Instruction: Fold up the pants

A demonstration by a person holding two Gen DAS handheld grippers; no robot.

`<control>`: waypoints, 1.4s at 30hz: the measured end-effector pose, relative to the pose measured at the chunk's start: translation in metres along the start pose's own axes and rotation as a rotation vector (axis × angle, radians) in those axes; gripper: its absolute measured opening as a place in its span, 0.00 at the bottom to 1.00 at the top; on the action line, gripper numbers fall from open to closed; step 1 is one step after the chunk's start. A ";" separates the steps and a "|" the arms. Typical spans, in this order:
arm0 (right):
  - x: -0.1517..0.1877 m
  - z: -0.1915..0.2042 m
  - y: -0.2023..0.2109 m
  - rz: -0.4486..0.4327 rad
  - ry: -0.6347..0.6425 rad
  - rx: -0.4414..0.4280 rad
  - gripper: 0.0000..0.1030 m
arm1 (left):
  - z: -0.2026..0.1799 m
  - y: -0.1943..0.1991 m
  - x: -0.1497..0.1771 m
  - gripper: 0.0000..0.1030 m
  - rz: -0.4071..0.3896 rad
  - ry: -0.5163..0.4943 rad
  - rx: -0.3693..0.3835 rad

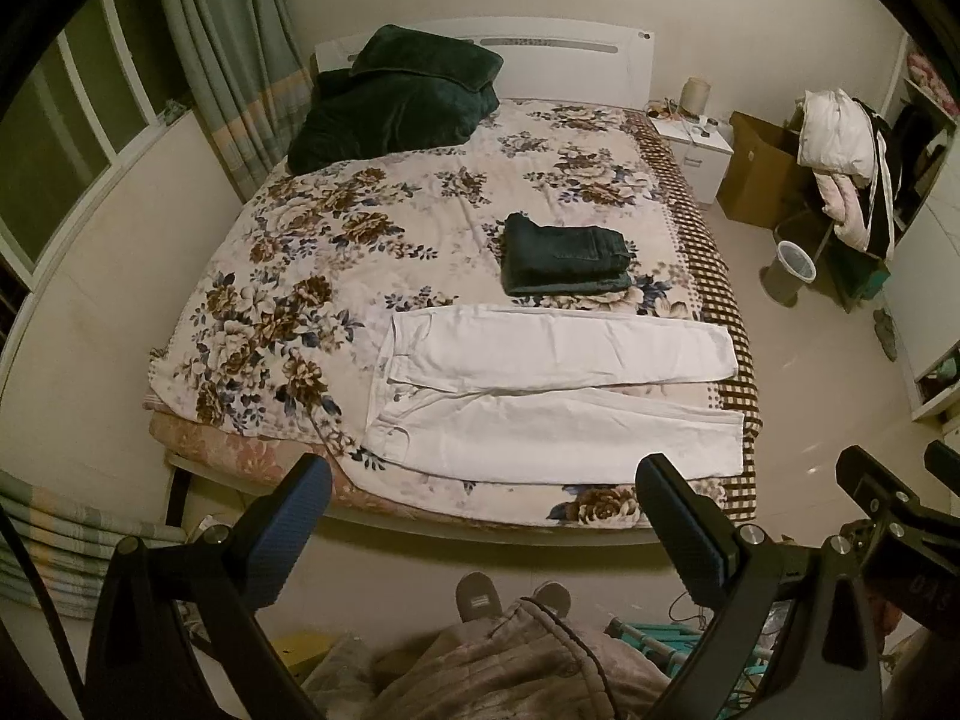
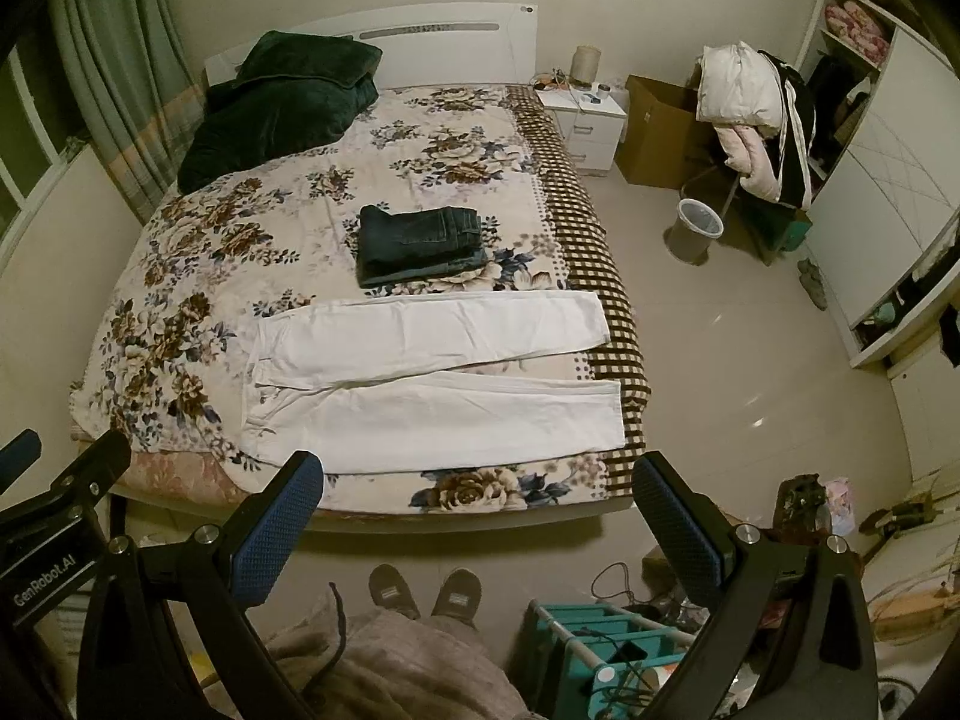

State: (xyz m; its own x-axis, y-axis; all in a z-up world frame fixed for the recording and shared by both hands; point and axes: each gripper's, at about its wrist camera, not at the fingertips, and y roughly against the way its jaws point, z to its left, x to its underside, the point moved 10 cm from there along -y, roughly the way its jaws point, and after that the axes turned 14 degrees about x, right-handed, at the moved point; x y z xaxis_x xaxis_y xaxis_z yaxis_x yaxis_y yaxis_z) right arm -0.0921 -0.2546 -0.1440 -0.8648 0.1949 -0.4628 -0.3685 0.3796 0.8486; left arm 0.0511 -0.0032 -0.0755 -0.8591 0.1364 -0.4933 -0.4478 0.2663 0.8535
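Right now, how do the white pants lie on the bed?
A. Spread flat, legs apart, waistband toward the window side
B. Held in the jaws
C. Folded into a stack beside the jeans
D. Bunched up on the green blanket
A: the white pants lie flat with both legs extended, untouched by either gripper.

Open air lies between both grippers and the bed's near edge at lower centre. Folded dark jeans sit just beyond the white pants (mid-frame); a green blanket fills the upper left.
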 end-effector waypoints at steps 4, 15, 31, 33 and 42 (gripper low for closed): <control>-0.001 0.002 0.005 -0.004 0.005 0.003 1.00 | -0.001 0.001 0.000 1.00 -0.002 0.000 0.003; 0.002 0.004 0.010 -0.003 0.009 0.005 1.00 | -0.005 0.001 -0.001 1.00 0.000 0.001 0.005; -0.001 0.006 0.010 0.001 0.007 -0.003 1.00 | -0.009 0.000 -0.007 1.00 -0.004 0.002 0.010; 0.000 0.006 0.011 0.002 0.006 -0.006 1.00 | -0.007 0.001 -0.006 1.00 -0.005 -0.002 0.008; -0.001 0.009 0.011 0.003 0.004 -0.007 1.00 | -0.009 0.001 -0.015 1.00 -0.012 0.000 0.010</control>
State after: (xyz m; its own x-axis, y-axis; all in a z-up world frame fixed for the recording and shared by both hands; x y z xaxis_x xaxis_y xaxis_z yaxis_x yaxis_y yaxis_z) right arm -0.0921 -0.2430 -0.1362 -0.8670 0.1924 -0.4596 -0.3687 0.3728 0.8515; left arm 0.0611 -0.0134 -0.0661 -0.8537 0.1333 -0.5035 -0.4555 0.2776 0.8458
